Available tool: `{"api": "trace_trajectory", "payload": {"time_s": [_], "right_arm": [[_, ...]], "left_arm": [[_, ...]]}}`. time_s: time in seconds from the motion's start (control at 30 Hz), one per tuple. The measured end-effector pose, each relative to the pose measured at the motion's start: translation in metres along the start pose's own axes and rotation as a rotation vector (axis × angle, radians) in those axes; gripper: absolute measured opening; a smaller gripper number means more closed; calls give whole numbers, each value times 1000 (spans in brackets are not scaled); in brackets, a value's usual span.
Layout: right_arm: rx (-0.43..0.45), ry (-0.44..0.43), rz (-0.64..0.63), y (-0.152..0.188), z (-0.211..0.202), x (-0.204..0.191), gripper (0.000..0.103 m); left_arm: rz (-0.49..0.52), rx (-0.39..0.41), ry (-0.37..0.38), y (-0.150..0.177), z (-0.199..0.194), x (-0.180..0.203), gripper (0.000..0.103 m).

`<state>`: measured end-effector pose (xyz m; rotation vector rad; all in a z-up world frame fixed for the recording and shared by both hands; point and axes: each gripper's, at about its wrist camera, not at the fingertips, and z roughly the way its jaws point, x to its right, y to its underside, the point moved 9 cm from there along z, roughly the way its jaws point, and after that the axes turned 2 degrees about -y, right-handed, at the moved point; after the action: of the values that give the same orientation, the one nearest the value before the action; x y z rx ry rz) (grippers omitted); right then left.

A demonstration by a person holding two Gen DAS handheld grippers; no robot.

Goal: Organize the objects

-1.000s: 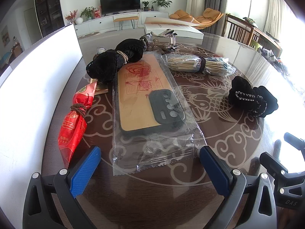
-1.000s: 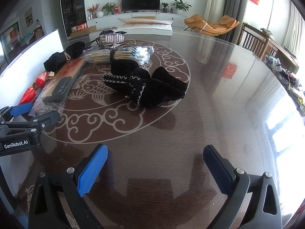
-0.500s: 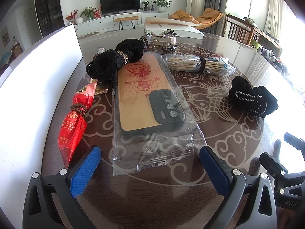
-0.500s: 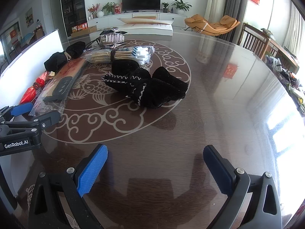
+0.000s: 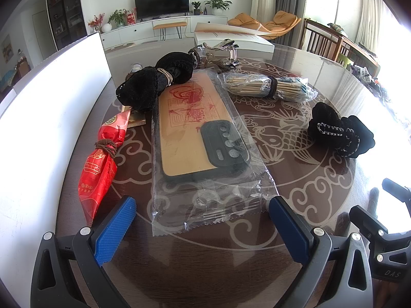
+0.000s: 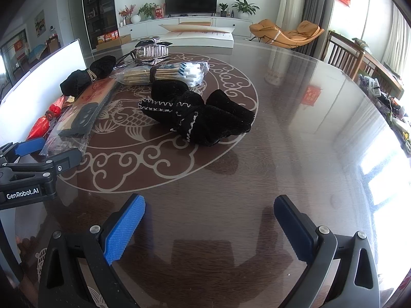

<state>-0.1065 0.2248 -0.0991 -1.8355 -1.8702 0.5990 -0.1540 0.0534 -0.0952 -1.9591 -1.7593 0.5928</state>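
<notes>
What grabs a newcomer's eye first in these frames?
Probably the clear-wrapped phone case, lying flat right ahead of the open left claw. Beside it, toward the white board, lies a bright red packet tied with cord. In the right wrist view, the black stitched socks sit mid-table on the fish pattern, well ahead of the open right claw.

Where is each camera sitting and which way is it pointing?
Left wrist: on the left gripper, low over the table, facing the wrapped phone case; the right gripper's edge shows.
Right wrist: on the right gripper, facing the black socks; the left gripper shows at far left.
Shared: phone case, socks, chopstick bundle.
</notes>
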Motion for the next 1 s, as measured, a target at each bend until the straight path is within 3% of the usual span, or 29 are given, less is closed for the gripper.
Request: {"api": "trace_trajectory", "payload": {"time_s": [0.27,0.57,0.63,0.73,0.9,1.0], "right_arm": [[0,-11,-1,-1,0,-2,101],[0,-21,1,-1,0,-2,101],[-1,-22,1,-1,-1,-2,101],[-2,-25,-1,-1,-1,-3,101],[-2,-24,0,-1,-1,-2,101],[-2,-25,0,-1,-2,-2,101]], "left_arm": [[7,-4,7,2,-1,0,103],[12,-80,38,41,-30,-5,103],[-20,17,72,25,-48,-10,103],[-47,123,47,-14,-67,-23,103],[-72,54,3,-57,-21,-46,103],[-110,-4,53,-57,6,-53,103]]}}
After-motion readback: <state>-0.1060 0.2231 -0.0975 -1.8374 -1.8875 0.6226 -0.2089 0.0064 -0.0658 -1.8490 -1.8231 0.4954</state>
